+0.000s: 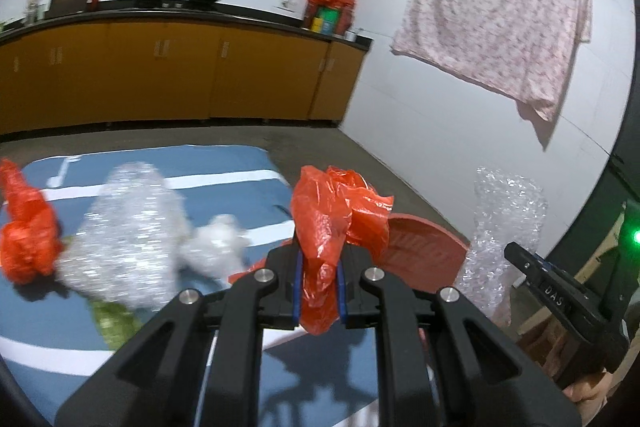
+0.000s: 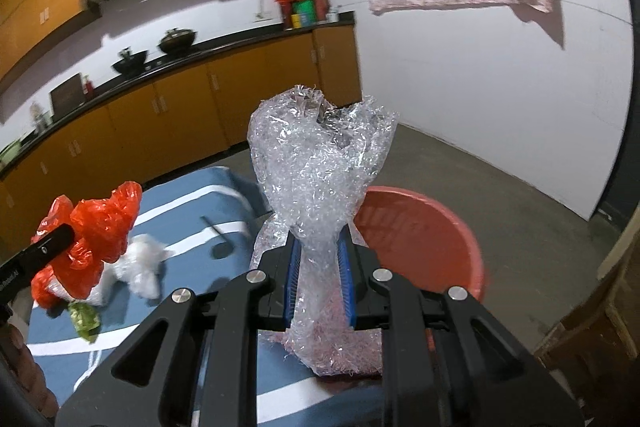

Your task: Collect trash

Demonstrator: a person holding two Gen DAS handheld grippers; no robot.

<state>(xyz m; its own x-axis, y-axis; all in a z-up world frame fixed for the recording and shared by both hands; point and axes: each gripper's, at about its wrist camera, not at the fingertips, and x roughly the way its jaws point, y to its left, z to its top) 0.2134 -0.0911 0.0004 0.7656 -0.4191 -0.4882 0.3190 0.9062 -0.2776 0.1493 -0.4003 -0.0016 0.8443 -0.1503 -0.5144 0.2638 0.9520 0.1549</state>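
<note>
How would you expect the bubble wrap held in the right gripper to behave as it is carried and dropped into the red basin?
The bubble wrap is probably very light: it stands up above the right gripper without sagging. It looks springy, bunched narrow between the pads and flaring above, so it may puff out on release. It could cling or drift rather than fall cleanly into the red basin.

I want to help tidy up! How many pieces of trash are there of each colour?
Crumpled red plastic bags: 2
Clear bubble wrap pieces: 2
Crumpled white wad: 1
Crumpled green scrap: 1
Total: 6
</note>
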